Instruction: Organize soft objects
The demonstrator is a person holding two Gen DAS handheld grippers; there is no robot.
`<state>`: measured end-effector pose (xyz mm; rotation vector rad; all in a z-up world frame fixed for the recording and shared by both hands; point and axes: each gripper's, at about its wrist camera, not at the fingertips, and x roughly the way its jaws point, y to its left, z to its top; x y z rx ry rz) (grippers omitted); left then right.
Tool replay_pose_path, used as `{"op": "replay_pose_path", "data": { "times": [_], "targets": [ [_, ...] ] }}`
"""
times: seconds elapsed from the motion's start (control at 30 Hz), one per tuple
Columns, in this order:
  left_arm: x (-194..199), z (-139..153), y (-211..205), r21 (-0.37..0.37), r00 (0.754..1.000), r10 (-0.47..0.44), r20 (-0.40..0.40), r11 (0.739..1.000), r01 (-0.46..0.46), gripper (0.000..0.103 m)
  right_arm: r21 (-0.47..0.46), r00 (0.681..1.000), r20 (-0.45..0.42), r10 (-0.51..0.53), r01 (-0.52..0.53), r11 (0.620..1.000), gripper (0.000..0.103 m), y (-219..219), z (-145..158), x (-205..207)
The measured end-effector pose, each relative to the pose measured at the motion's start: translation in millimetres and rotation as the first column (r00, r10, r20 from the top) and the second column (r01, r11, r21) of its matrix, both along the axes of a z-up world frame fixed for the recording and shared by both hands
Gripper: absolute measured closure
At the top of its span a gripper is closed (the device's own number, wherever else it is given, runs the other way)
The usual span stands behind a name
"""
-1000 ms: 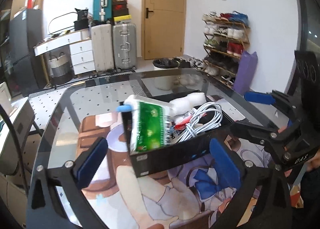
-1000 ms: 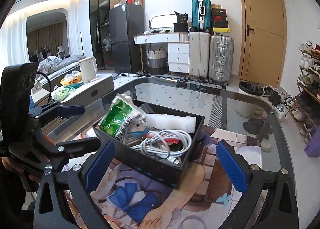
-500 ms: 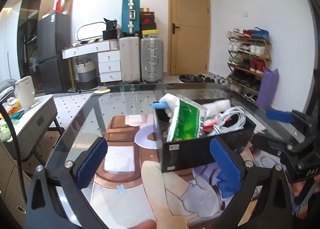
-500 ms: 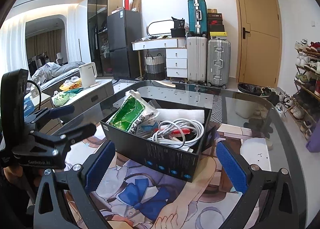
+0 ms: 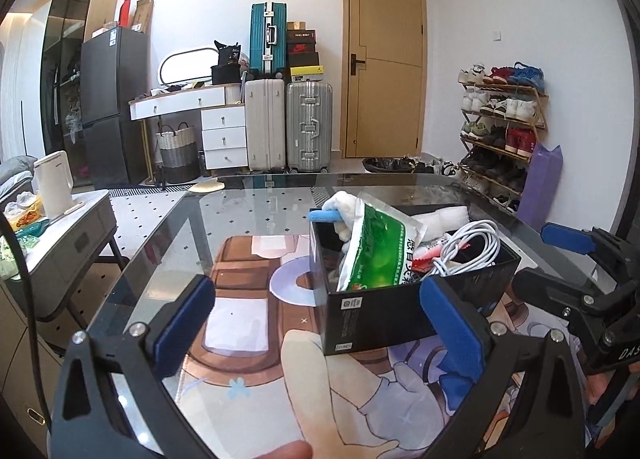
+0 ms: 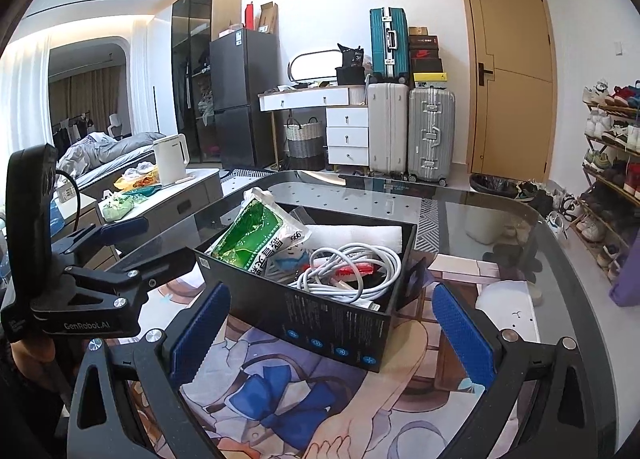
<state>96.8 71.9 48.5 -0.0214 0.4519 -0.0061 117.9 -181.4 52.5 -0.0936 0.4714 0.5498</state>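
A black open box [image 5: 384, 315] [image 6: 340, 323] stands on the glass table. In it are a green and white soft packet [image 5: 380, 255] [image 6: 256, 235] leaning at one end, a white and blue plush toy [image 5: 340, 211], a rolled white cloth [image 6: 356, 237] [image 5: 444, 219], a coiled white cable [image 6: 352, 271] [image 5: 468, 247] and a small red item [image 6: 352, 269]. My left gripper [image 5: 320, 323] is open and empty, just before the box. My right gripper [image 6: 332, 327] is open and empty, its fingers either side of the box's near wall.
The glass table [image 5: 240, 211] lies over a cartoon-print mat [image 6: 288, 411]. A grey side cabinet with a white kettle [image 5: 52, 187] stands to the left. Suitcases [image 5: 288, 127], a door and a shoe rack [image 5: 504, 131] stand behind.
My left gripper has swung left and back, so the box now sits right of its centre. My right gripper has drawn back slightly. Both stay open and empty.
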Motion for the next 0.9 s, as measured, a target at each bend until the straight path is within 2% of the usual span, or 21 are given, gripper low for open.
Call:
{"op": "replay_pose_path", "data": {
  "times": [0.9],
  "targets": [
    [6.1, -4.2, -0.2, -0.005, 1.0, 0.008, -0.017, 1.0, -0.008, 0.0, 0.022, 0.997, 0.051, -0.058, 0.057, 0.998, 0.001, -11.0, -2.3, -8.9]
  ]
}}
